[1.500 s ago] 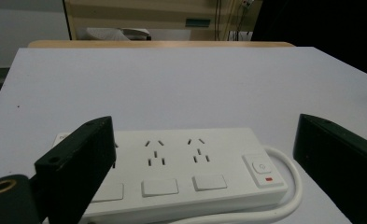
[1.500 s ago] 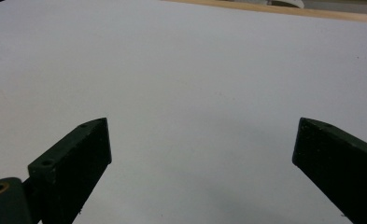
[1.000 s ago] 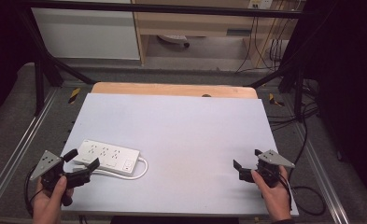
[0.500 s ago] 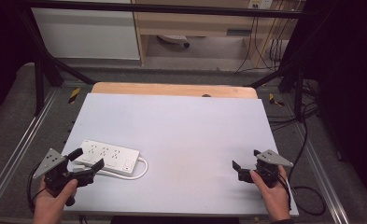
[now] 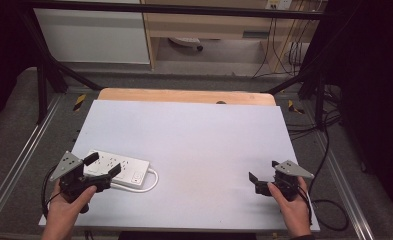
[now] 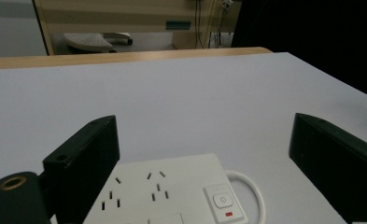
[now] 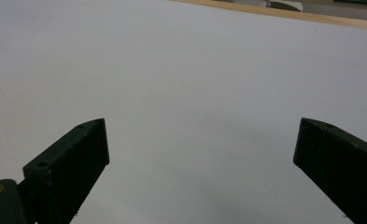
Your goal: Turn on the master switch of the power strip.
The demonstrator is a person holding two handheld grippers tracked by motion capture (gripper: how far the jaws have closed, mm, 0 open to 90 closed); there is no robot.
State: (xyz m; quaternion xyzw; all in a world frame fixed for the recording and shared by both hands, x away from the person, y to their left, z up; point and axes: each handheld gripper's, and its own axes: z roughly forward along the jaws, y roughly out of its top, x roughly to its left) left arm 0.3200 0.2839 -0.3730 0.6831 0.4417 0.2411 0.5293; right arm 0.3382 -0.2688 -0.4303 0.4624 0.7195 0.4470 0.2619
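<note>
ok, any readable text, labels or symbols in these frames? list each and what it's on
No words, brands or numbers can be read.
Power symbol, a circle with a stroke: on the switch of the white power strip.
Red mark below that switch: an indicator, no text.
Blue-green label on the wooden shelf edge: too blurred to read.
Yellow-black hazard stripes on the floor: a pattern, no text.

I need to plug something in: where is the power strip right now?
In the high view the white power strip lies at the table's near-left, with the open left hand-held gripper over its left end; the left gripper view shows its switch end between the jaws.
</note>
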